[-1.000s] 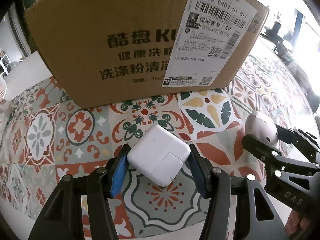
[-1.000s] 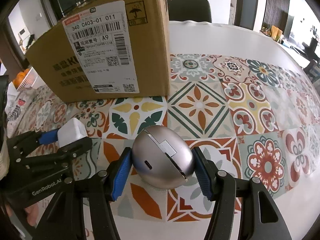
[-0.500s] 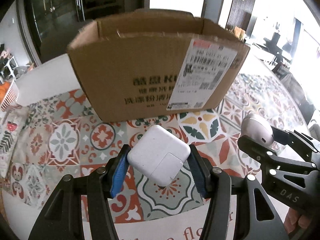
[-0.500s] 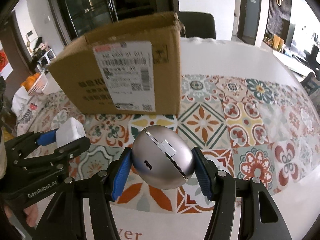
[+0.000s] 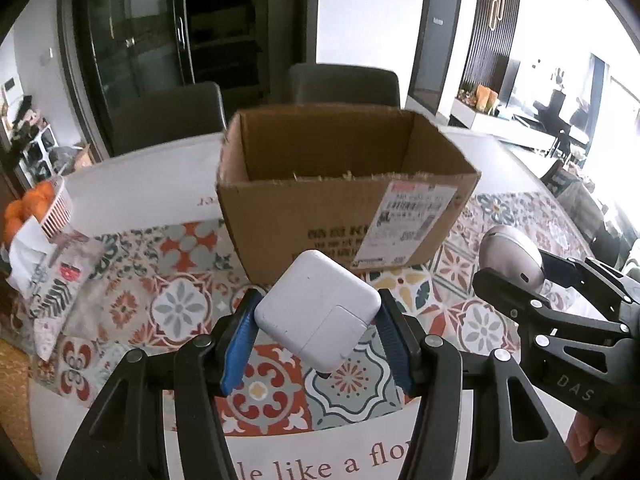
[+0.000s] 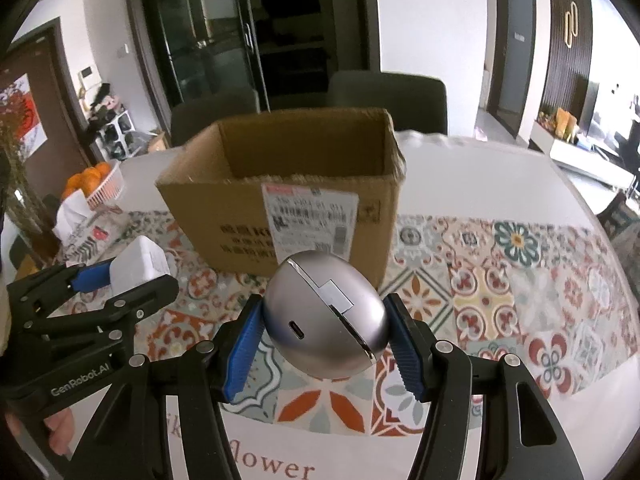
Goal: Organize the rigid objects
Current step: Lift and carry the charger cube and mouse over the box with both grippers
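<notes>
Left gripper (image 5: 318, 330) clamps a white charger (image 5: 318, 314); right gripper (image 6: 324, 336) clamps a silver case (image 6: 326, 312). Both held above the table (image 6: 500, 184), before an open box (image 6: 296, 200).

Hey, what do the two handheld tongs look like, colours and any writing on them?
Both are black plastic frames with silver screw heads and ribbed blue pads. The left tongs read "GenRobot.AI" along the side; the right tongs show "DAS". No cables or sleeves visible.

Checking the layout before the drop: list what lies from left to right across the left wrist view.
Basket of oranges → left gripper clamped on the white charger, with the open cardboard box behind them → silver egg-shaped case held in the right gripper.
</notes>
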A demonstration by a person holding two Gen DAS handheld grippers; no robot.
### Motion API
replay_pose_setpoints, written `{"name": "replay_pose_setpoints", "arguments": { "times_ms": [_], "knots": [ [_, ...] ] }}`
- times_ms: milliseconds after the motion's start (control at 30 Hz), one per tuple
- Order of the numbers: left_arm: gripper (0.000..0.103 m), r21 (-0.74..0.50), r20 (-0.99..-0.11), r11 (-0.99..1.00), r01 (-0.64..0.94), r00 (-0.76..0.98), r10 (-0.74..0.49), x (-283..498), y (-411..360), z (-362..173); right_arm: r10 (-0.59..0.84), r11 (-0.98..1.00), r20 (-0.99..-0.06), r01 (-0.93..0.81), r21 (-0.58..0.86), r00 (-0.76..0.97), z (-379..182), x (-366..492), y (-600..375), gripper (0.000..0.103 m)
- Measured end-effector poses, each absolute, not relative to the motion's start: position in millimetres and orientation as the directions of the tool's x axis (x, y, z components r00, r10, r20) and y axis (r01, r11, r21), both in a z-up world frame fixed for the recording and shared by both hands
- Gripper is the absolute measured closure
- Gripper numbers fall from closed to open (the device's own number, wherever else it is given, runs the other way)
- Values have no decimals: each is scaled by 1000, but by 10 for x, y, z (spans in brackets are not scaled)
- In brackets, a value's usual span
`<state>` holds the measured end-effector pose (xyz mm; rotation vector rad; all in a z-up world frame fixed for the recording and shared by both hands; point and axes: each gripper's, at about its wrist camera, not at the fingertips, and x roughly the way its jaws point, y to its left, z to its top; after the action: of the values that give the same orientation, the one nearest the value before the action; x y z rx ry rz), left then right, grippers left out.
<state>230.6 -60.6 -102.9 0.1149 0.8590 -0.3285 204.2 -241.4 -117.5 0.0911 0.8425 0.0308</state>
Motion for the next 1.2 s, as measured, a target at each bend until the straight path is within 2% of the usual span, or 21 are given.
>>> {"name": "replay_pose_setpoints", "arguments": {
  "times_ms": [700,1200],
  "knots": [
    [46,-22,-652,946,323,713,-259,2238,-507,-334,89,995,-634,-45,85,768,-502,2022,-2294,43],
    [46,-6,-602,942,334,751,-270,2529,-572,-5,82,996,-576,-49,72,813,-155,2273,-2308,43]
  ]
}}
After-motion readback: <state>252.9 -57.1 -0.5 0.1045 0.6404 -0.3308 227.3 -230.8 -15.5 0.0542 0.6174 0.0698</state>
